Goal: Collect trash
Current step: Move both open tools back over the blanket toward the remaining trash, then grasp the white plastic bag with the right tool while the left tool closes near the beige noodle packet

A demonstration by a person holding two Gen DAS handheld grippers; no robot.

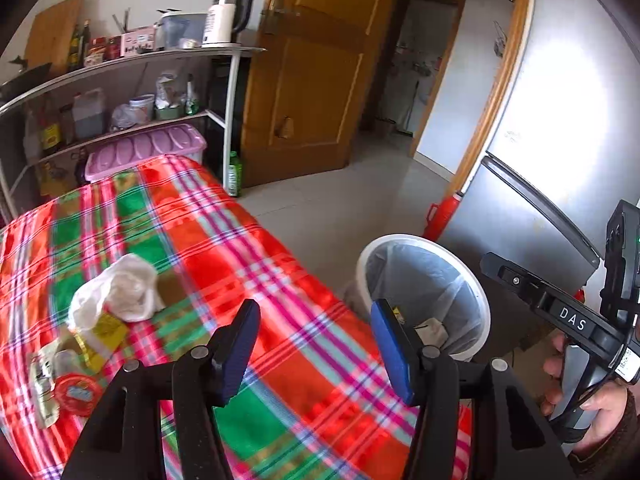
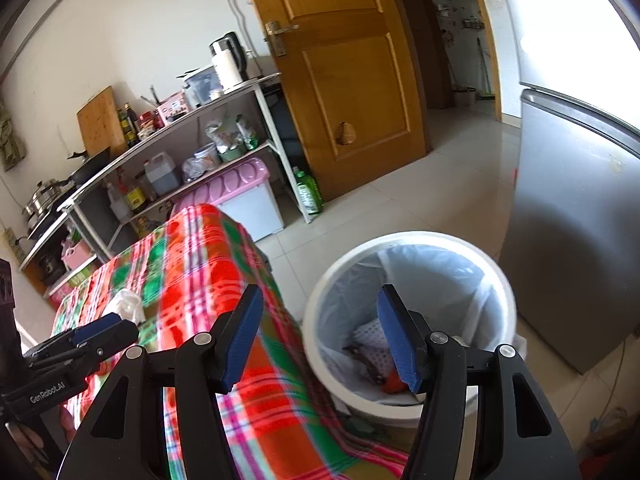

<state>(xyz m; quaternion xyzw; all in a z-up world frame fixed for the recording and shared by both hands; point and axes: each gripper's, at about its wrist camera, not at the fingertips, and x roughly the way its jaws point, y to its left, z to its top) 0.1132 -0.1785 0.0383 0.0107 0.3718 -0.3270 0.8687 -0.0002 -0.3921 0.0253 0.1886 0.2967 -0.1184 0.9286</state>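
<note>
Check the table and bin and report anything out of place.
Trash sits in a loose pile near one edge of the plaid tablecloth: a crumpled white bag, a yellow wrapper and a red lid. The lined white bin stands upright; nothing spilled.

1. Table: a bag, a packet, a lid and a wrapper lie together near its left edge in the left wrist view.
2. Bin: stands on the floor just beside the table's right side; scraps lie inside it.
3. Fridge: right of the bin.
4. Shelf: behind the table, against the wall; a kettle stands on its top board.
5. Box: between shelf and table.
6. Door: right of the shelf; a bottle stands on the floor between them.
</note>
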